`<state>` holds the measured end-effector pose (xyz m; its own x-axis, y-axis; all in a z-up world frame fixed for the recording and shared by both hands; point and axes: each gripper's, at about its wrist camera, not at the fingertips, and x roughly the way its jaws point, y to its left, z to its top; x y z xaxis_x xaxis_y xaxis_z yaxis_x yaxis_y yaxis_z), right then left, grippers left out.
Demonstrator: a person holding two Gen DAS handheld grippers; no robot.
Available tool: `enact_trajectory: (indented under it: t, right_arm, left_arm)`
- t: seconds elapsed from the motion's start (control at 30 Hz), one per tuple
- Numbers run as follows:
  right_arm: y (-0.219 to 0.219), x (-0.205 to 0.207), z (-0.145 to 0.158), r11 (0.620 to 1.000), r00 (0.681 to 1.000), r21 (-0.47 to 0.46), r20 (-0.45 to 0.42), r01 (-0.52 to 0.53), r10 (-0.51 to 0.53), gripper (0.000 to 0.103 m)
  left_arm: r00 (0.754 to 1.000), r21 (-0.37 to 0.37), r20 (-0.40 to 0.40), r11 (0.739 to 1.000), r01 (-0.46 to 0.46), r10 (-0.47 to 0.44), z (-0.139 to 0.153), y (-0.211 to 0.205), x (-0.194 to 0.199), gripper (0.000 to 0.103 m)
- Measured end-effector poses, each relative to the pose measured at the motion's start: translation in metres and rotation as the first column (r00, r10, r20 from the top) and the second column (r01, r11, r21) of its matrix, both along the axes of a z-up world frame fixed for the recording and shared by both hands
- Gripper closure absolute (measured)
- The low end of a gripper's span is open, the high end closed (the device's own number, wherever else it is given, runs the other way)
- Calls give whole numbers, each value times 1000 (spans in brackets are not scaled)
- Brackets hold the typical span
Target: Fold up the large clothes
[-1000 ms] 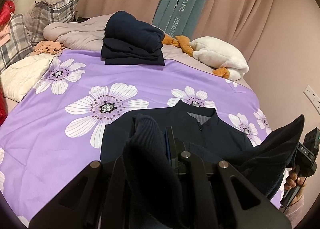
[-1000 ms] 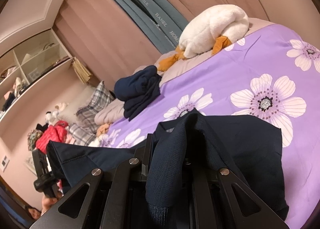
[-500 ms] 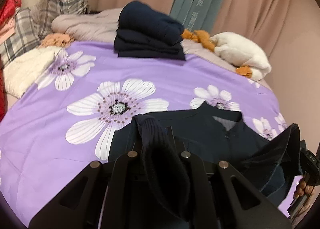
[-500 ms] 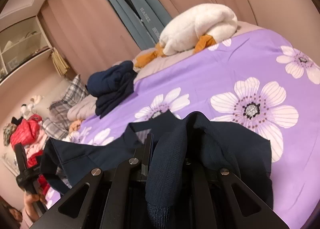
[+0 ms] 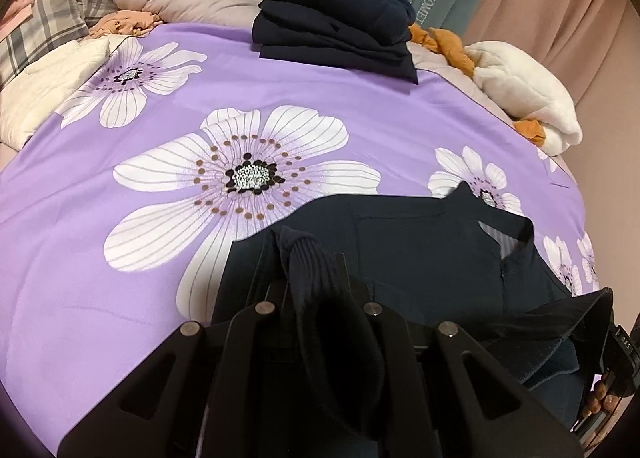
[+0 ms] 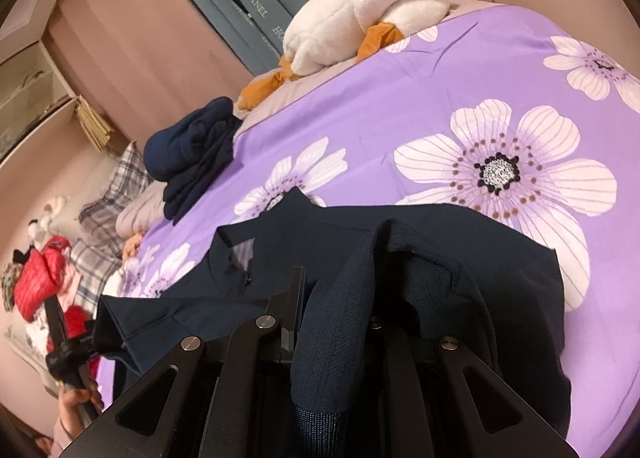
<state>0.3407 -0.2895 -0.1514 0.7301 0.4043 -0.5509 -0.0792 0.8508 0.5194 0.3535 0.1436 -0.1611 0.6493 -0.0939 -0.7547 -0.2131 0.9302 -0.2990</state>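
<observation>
Your left hand-held gripper (image 5: 316, 270) is pinching a ribbed edge of the navy garment (image 5: 420, 258); your right hand-held gripper (image 6: 340, 298) is clamped on another fold of it. The garment lies collar-up on the purple floral bedspread (image 5: 120, 238), its near portion lifted. Farther back sits a stack of folded dark clothes (image 5: 336, 17), with a white plush toy (image 5: 524, 101) well to its right.
</observation>
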Motion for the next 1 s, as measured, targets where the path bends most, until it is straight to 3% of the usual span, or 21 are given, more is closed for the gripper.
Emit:
enact_trajectory:
  t: [0.37, 0.57, 1.0]
  right_arm:
    - [-5, 36, -4, 1000, 997, -4, -72, 23, -23, 91]
    - [-14, 55, -10, 998, 990, 23, -130, 51, -47, 91]
    - [-30, 70, -26, 992, 969, 89, -237, 88, -64, 91]
  left_arm:
    - [997, 33, -82, 999, -3, 6, -6, -7, 56, 89]
    - [992, 88, -126, 996, 5, 6, -12, -19, 81, 89]
    - [990, 191, -143, 981, 39, -11, -19, -33, 99, 88]
